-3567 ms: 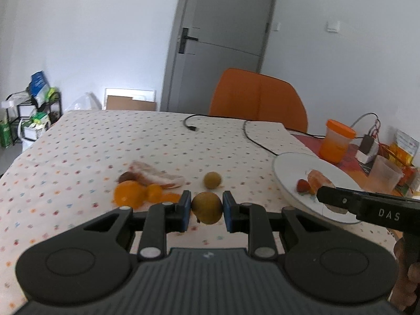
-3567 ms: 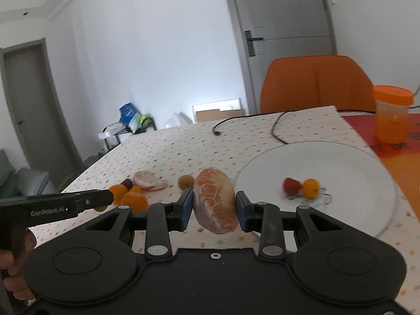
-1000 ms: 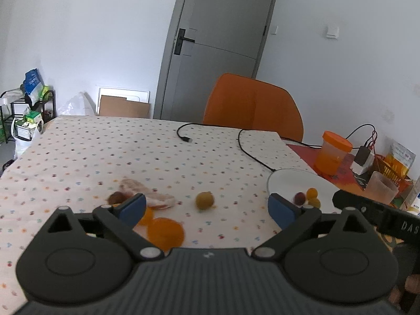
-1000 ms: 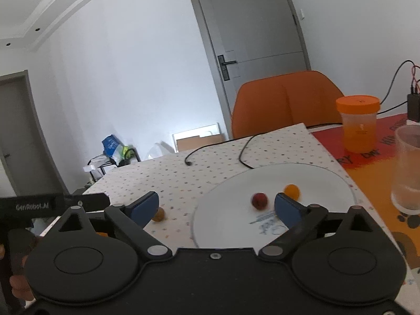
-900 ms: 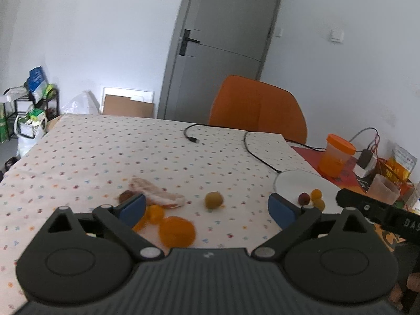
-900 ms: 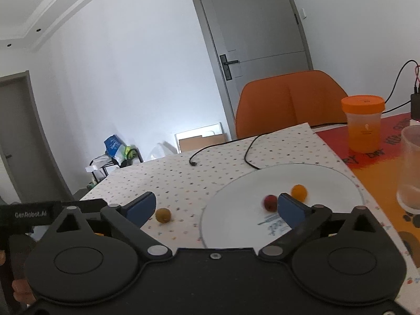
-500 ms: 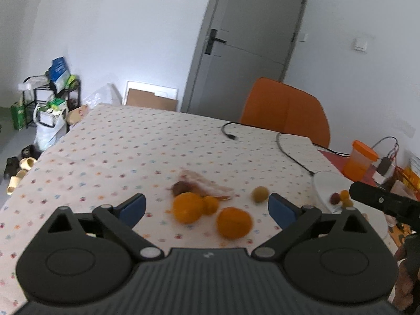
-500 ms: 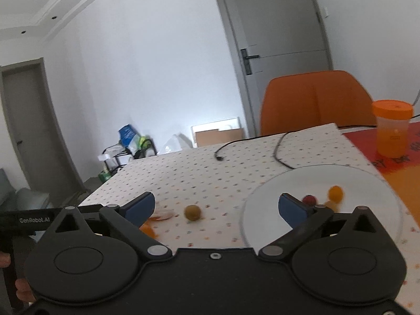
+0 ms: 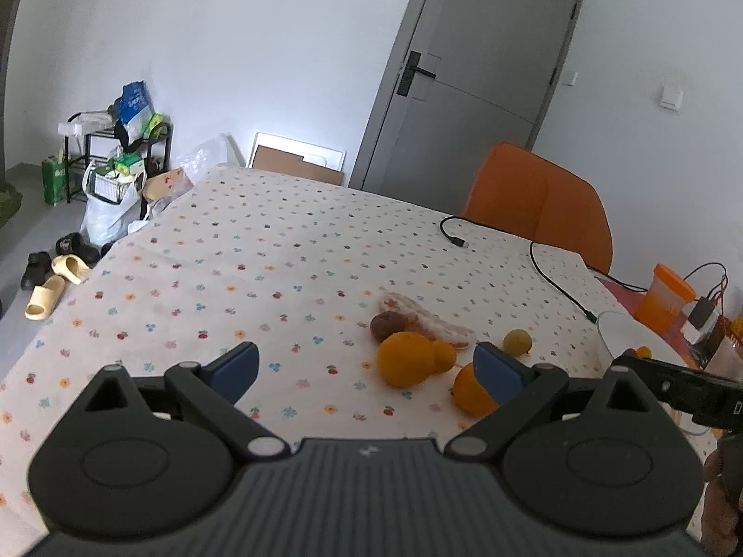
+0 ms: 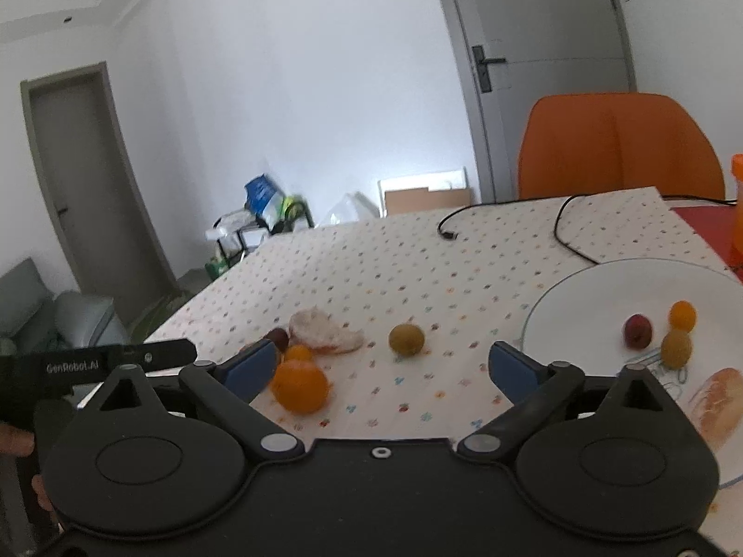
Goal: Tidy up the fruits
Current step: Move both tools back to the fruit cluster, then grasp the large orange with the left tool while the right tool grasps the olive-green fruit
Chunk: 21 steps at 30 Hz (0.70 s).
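Note:
Loose fruit lies on the dotted tablecloth: a large orange [image 9: 405, 359], a small orange [image 9: 443, 355], another orange [image 9: 466, 392], a dark brown fruit [image 9: 387, 322], a peeled citrus segment [image 9: 425, 315] and an olive-green round fruit [image 9: 517, 340]. My left gripper [image 9: 367, 369] stands open just short of them, holding nothing. My right gripper [image 10: 381, 366] is wide, its jaws closing slightly with nothing between them. To its right the white plate [image 10: 580, 297] holds a red fruit [image 10: 637, 330], a small orange [image 10: 682, 315], an olive fruit [image 10: 675, 348] and a peeled segment [image 10: 720, 401].
A black cable [image 9: 552, 278] runs across the far side of the table. An orange chair [image 9: 538, 204] stands behind it. At the right edge are an orange lidded cup [image 9: 666, 294] and a charger. The table's left edge drops to the floor with slippers and bags.
Both grippers, earlier shut on an olive fruit and a peeled segment, are open and those pieces lie on the plate. Both views have swung left from the plate toward the loose fruit.

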{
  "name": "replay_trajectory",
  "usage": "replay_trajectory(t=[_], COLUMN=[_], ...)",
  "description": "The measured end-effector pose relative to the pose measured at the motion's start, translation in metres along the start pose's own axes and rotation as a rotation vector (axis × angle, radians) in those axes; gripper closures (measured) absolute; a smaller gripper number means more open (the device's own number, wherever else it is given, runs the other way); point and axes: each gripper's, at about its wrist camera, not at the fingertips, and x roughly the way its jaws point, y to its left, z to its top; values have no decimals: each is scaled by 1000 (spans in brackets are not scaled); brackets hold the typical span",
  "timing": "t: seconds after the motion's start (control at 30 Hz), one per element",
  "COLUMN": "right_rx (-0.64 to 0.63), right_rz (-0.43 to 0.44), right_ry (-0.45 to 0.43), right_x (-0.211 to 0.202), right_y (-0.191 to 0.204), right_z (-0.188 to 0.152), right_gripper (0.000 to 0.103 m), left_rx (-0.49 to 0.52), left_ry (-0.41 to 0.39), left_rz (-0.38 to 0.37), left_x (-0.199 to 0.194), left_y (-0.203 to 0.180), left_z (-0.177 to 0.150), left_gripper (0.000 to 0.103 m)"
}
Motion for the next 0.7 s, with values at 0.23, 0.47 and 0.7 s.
replay_trajectory(t=[0.23,0.47,0.7], right_rx=[23,31,30], right_rz=[6,-18,-53], right_ry=[38,98,148], right_x=[7,29,51], right_y=[0,2,-1], right_z=[8,16,16], right_gripper=[18,35,42], left_rx=[5,9,-11], left_ry=[-8,33,83], left_rz=[-9,4,-16], left_x=[5,23,44], left_y=[-4,-10,-13], left_z=[3,7,3], left_gripper=[8,25,39])
